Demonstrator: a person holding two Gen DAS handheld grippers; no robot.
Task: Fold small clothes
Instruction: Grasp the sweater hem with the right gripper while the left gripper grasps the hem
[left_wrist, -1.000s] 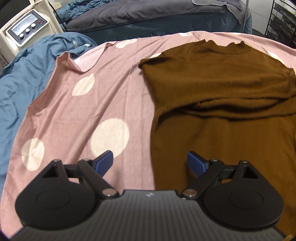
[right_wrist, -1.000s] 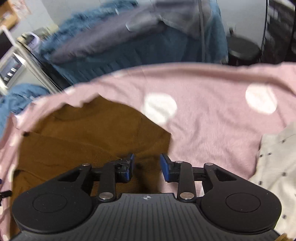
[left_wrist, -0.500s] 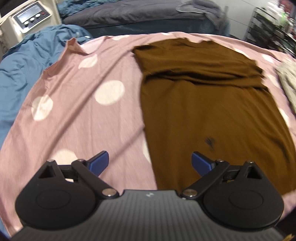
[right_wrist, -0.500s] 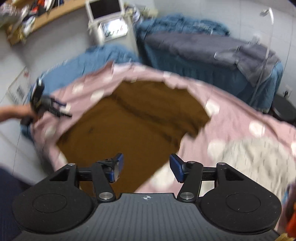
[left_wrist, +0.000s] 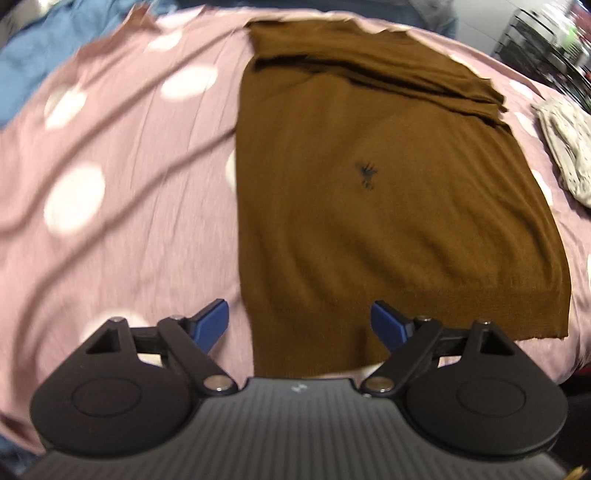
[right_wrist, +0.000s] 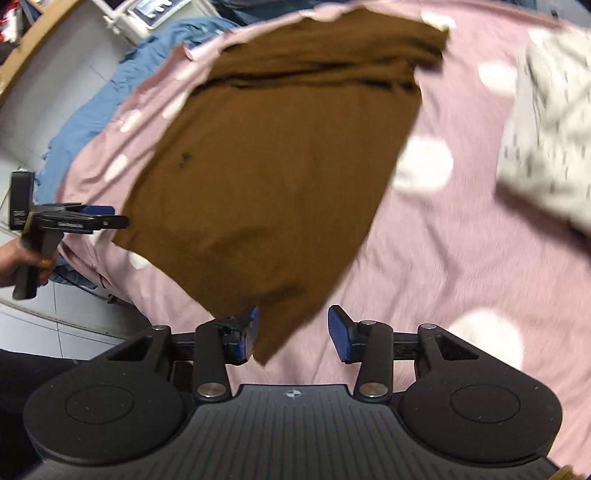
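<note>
A pink bedsheet (left_wrist: 122, 192) with white dots covers the bed; a blue blanket (right_wrist: 110, 96) lies beside it.

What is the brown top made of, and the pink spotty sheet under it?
The brown top looks like a fine soft knit, perhaps wool or cotton: matte, with a ribbed band along its bottom edge. The pink sheet looks like thin woven cotton, smooth, with shallow creases and printed white dots.
</note>
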